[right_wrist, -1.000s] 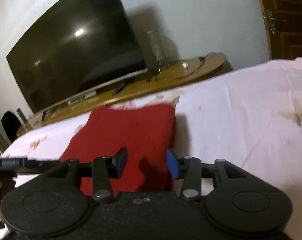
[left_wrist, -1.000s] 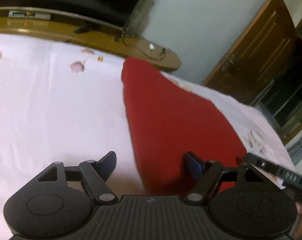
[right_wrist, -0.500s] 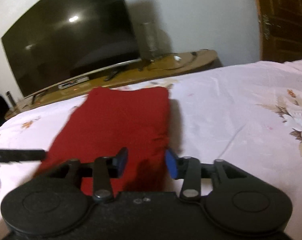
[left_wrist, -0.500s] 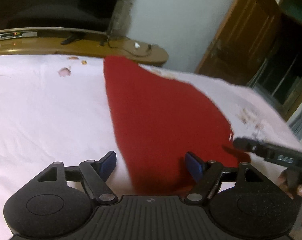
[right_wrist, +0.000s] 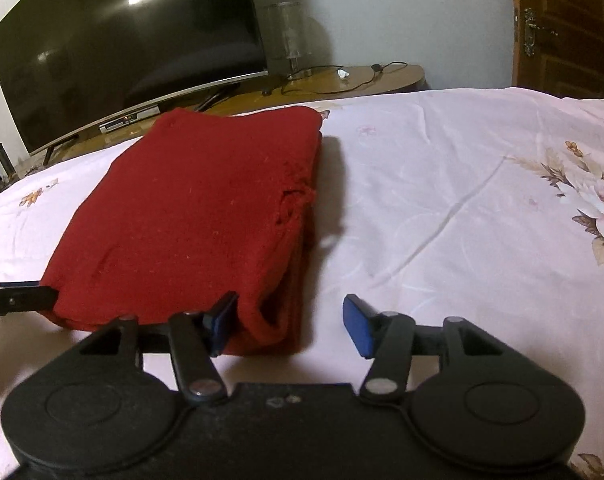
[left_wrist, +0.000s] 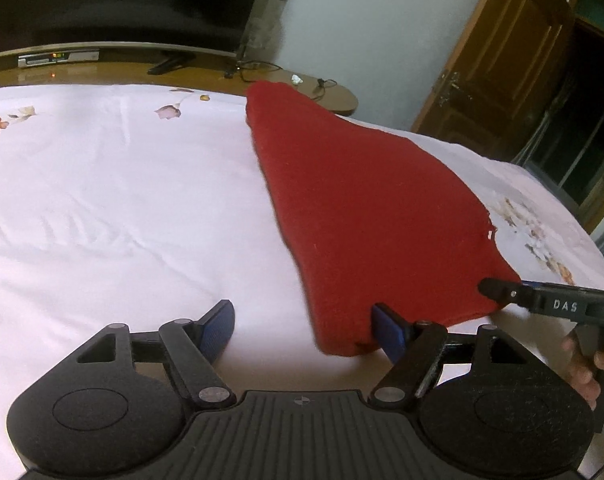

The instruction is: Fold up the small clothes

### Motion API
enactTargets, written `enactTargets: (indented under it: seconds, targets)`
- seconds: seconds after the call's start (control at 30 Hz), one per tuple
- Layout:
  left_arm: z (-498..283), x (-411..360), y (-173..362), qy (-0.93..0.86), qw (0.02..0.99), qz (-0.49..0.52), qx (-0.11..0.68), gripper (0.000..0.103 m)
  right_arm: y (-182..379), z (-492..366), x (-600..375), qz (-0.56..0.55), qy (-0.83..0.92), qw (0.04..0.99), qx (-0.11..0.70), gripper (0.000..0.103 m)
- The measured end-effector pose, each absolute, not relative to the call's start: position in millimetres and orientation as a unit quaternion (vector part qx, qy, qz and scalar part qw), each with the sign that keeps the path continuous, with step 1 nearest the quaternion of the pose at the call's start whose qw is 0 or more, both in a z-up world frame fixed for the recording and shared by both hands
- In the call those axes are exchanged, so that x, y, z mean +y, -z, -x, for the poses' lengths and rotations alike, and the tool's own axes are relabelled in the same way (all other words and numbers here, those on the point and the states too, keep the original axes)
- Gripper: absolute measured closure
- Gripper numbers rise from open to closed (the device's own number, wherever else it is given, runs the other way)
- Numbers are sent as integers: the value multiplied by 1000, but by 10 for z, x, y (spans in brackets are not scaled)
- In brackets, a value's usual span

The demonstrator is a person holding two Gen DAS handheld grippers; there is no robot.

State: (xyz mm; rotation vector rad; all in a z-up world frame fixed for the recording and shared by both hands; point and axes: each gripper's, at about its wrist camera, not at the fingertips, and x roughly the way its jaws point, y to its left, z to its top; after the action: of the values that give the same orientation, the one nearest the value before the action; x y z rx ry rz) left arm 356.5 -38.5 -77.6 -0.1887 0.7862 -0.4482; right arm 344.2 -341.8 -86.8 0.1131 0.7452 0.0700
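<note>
My left gripper (left_wrist: 302,330) stands wide open with nothing in it, its right finger just at the near left corner of the red garment (left_wrist: 366,216), and my right gripper (right_wrist: 288,320) is open too, its left finger against the near right corner. A second ago the right one was much narrower and the cloth sat between its fingers, so I judge I have just let go after laying a fold down. The garment now lies flat on the pink flowered bedsheet (left_wrist: 102,200) as a long, doubled rectangle running away from me, with stacked layers showing along its right edge (right_wrist: 298,208). Seen from the left, my right gripper's tip (left_wrist: 502,290) sits at the far near corner. Beyond the bed stand the wooden TV bench (right_wrist: 342,80) and the dark television (right_wrist: 122,40). One more fold, end to end, looks likely next.
</note>
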Motion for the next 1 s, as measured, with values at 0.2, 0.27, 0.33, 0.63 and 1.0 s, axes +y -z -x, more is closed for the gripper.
enactTargets:
  seconds: [0.2, 0.27, 0.33, 0.63, 1.0]
  targets:
    - [-3562, -395, 774, 215, 896, 87, 380, 28, 830, -3275, -3461, -69, -39, 926, 369, 47]
    - [-3570, -402, 765, 213, 895, 86, 381, 28, 835, -3297, -3471, -73, -40, 924, 373, 46]
    - [-3578, -423, 739, 210, 894, 83, 386, 27, 837, -3311, -3478, -75, -42, 923, 375, 43]
    - [-3727, -389, 481, 214, 895, 93, 379, 22, 664, -3327, -3751, -163, -72, 915, 362, 36]
    - [-4580, -169, 777, 294, 812, 278, 421, 22, 847, -3980, -4383, -348, -117, 851, 375, 33]
